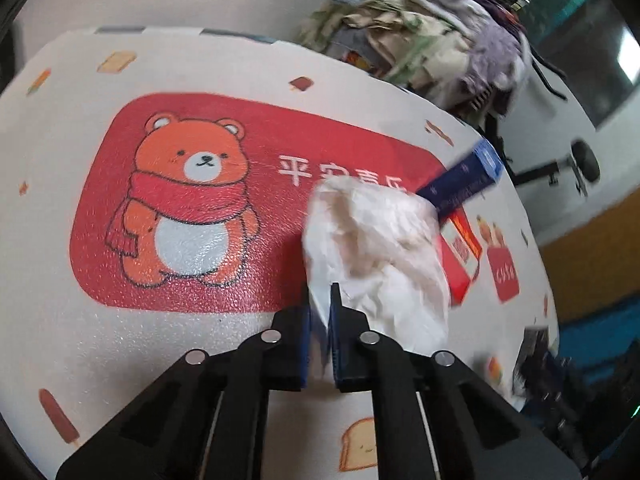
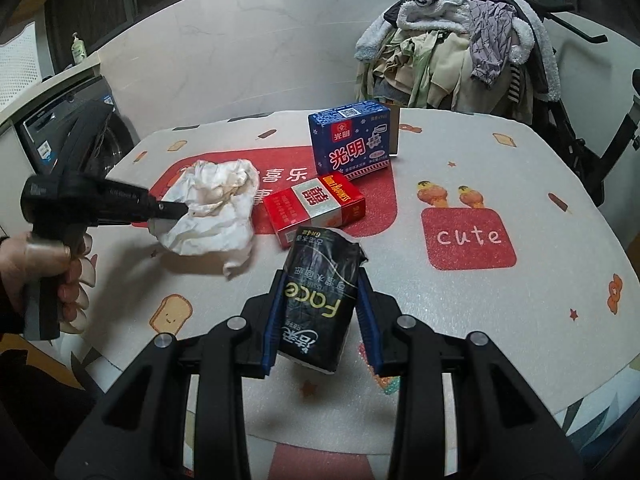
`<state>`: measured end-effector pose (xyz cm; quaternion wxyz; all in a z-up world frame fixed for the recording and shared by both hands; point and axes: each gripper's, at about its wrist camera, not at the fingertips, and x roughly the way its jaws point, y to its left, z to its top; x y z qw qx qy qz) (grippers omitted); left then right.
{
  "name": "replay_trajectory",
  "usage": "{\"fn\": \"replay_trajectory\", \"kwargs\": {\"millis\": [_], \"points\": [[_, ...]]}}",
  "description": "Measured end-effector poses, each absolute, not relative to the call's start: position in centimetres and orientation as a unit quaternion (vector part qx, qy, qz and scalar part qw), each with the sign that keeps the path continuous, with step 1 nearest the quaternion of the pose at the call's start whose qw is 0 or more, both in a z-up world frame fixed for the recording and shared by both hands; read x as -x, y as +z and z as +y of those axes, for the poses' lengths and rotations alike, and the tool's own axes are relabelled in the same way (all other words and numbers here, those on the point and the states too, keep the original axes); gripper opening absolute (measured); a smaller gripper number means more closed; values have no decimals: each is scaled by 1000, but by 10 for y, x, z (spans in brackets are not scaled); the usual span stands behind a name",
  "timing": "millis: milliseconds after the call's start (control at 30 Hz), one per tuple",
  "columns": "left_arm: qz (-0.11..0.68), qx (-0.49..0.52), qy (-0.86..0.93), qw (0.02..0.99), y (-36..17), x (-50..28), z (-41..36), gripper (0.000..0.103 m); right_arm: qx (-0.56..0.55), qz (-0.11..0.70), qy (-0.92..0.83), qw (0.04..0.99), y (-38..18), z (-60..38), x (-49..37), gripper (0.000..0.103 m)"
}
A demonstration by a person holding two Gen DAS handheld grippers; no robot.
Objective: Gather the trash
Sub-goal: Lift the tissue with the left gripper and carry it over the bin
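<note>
My left gripper point(image 1: 320, 292) is shut on a crumpled white paper point(image 1: 372, 240), pinching its near edge just above the table mat. The same paper point(image 2: 216, 208) and the left gripper point(image 2: 168, 216) show at the left in the right wrist view. My right gripper point(image 2: 322, 280) is shut on a black tissue pack point(image 2: 320, 300) marked "Face", held above the mat. A red cigarette box point(image 2: 314, 208) lies behind the pack. A blue carton point(image 2: 352, 140) stands further back. Both boxes point(image 1: 460, 256) point(image 1: 464, 180) peek out behind the paper in the left wrist view.
The table point(image 2: 520, 312) carries a white mat with a red bear print point(image 1: 188, 200) and a "cute" patch. A pile of clothes point(image 2: 460, 52) sits behind the table at the right. A washing machine point(image 2: 52, 136) stands at the far left.
</note>
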<state>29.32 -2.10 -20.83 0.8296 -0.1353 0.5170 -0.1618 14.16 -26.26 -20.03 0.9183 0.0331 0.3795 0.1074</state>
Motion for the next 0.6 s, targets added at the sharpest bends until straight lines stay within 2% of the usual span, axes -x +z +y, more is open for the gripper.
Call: {"fn": "replay_trajectory", "kwargs": {"millis": [600], "points": [[465, 94, -225, 851, -146, -181, 27, 7, -26, 365, 133, 921, -170, -240, -105, 36]]}}
